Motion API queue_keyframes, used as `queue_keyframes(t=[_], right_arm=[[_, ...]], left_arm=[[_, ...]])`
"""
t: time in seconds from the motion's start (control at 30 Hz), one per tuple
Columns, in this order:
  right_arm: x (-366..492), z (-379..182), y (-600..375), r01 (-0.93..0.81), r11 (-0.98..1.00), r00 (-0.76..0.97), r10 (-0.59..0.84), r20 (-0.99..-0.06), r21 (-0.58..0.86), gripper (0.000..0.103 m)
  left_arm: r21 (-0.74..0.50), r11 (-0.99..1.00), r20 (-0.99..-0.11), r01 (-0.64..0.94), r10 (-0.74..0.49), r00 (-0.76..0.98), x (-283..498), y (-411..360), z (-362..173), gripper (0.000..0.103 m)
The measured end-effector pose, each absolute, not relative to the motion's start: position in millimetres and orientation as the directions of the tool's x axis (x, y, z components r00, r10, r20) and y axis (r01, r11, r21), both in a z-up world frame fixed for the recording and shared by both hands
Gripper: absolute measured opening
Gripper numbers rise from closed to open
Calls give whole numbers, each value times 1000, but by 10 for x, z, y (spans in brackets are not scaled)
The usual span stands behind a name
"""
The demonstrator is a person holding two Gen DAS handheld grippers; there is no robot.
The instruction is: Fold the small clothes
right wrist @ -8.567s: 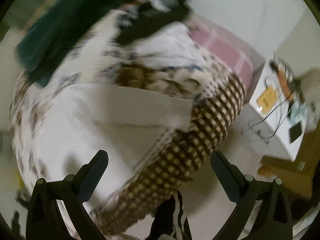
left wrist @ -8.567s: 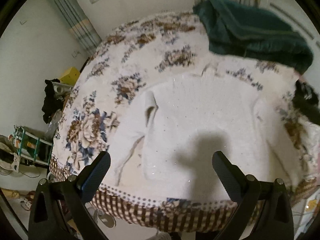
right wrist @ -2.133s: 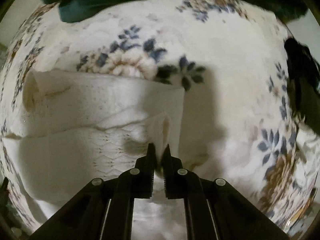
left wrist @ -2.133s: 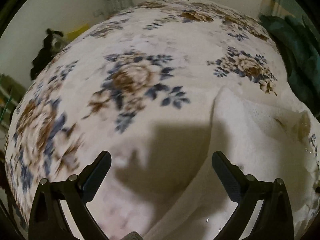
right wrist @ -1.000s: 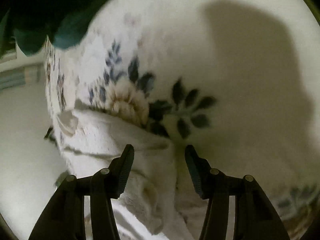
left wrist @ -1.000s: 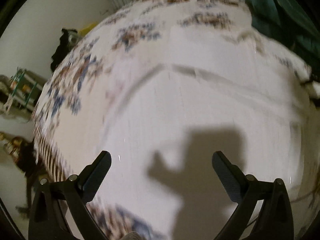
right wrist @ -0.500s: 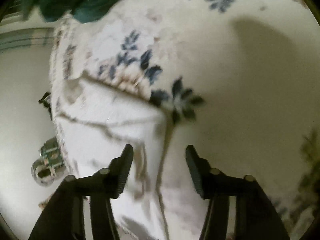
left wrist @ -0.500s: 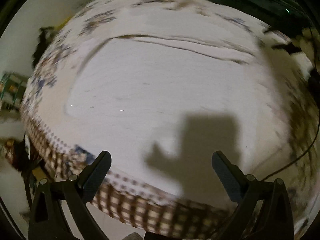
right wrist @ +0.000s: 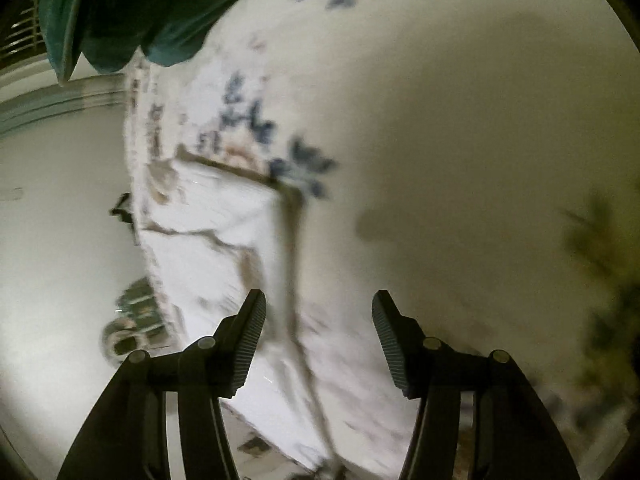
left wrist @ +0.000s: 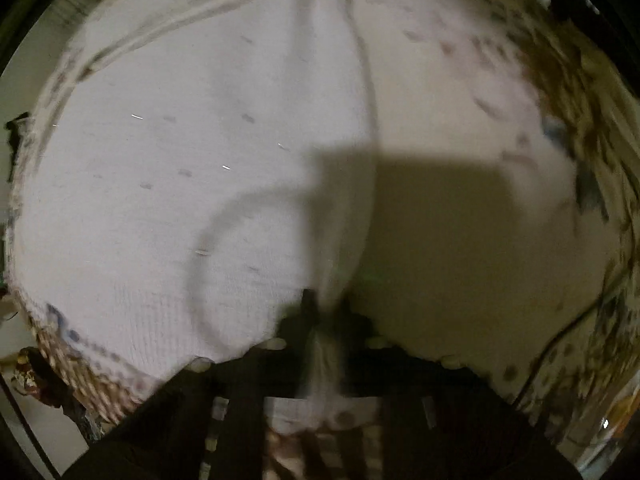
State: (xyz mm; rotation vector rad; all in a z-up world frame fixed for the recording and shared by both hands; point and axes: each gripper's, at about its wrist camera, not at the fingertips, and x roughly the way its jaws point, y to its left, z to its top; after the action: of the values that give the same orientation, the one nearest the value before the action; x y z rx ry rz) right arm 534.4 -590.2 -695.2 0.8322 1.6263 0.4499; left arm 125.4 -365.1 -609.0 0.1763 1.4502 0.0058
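Observation:
A white knit sweater [left wrist: 180, 140] lies spread on the floral bedspread [left wrist: 460, 100] and fills the left half of the left wrist view. My left gripper [left wrist: 326, 308] points straight down near the bed's front edge. It is shut on the sweater's right-hand edge, with a ridge of white knit pinched between the pads. In the right wrist view the folded sweater [right wrist: 208, 232] lies at the left on the bedspread [right wrist: 440, 120]. My right gripper [right wrist: 320, 332] hangs open above its edge and grips nothing.
A dark green blanket [right wrist: 132, 12] is heaped at the far end of the bed. The brown checked bed skirt [left wrist: 80, 372] marks the near edge. A thin dark cable [left wrist: 560, 344] runs over the bedspread at the right. Blurred objects [right wrist: 132, 320] stand on the floor beside the bed.
My left gripper swept across and down to the sweater's near edge and shut on the knit. My right gripper opened, let go of the folded part and drew back a little.

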Motion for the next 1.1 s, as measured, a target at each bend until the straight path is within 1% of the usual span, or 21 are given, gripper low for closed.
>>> queue_keyframes(t=[0.1, 0.13, 0.17, 0.2, 0.23, 0.37, 0.53, 0.63, 0.77, 0.87, 0.93, 1.1], right_arm=[[5532, -7184, -5643, 321, 636, -61, 754, -654, 702, 58], [5572, -7231, -5600, 341, 630, -55, 754, -654, 698, 54], [5601, -7238, -5552, 339, 625, -35, 755, -654, 703, 27], [5642, -7208, -5474, 310, 649, -39, 738, -673, 694, 8], [5669, -7134, -5413, 285, 675, -30, 716, -698, 681, 8], [5723, -6723, -5243, 219, 718, 1, 677, -736, 661, 7], [5854, -6020, -4871, 139, 762, 41, 634, -772, 633, 7], [5944, -5601, -4400, 87, 779, 64, 618, -784, 621, 7], [6062, -5215, -3609, 39, 804, 79, 589, -804, 593, 7], [6199, -5115, -2811, -5, 835, 79, 549, -832, 551, 7], [6310, -5151, -2195, -45, 869, 79, 496, -865, 493, 7], [6531, -5532, -950, -96, 928, 44, 366, -930, 361, 7]], left_arm=[[61, 996, -984, 59, 50, 173, 1212, -3464, -5797, 3], [47, 998, -981, 52, 36, 191, 1193, -3405, -5679, 3], [39, 998, -979, 47, 29, 203, 1178, -3359, -5591, 2], [47, 998, -973, 43, 37, 226, 1163, -3293, -5481, 2], [31, 999, -971, 29, 23, 240, 1153, -3214, -5364, 2], [-17, 999, -954, -38, -5, 301, 1112, -2950, -4966, 2], [-106, 984, -923, -145, -43, 381, 1116, -2320, -4480, 2], [-152, 968, -908, -198, -58, 416, 1157, -1872, -4343, 2], [-213, 941, -895, -265, -80, 438, 1203, -1105, -4290, 2], [-267, 914, -888, -306, -109, 448, 1266, -508, -4369, 2], [-296, 899, -885, -322, -131, 448, 1317, -108, -4464, 2], [-381, 837, -879, -393, -196, 435, 1440, 780, -4911, 2]])
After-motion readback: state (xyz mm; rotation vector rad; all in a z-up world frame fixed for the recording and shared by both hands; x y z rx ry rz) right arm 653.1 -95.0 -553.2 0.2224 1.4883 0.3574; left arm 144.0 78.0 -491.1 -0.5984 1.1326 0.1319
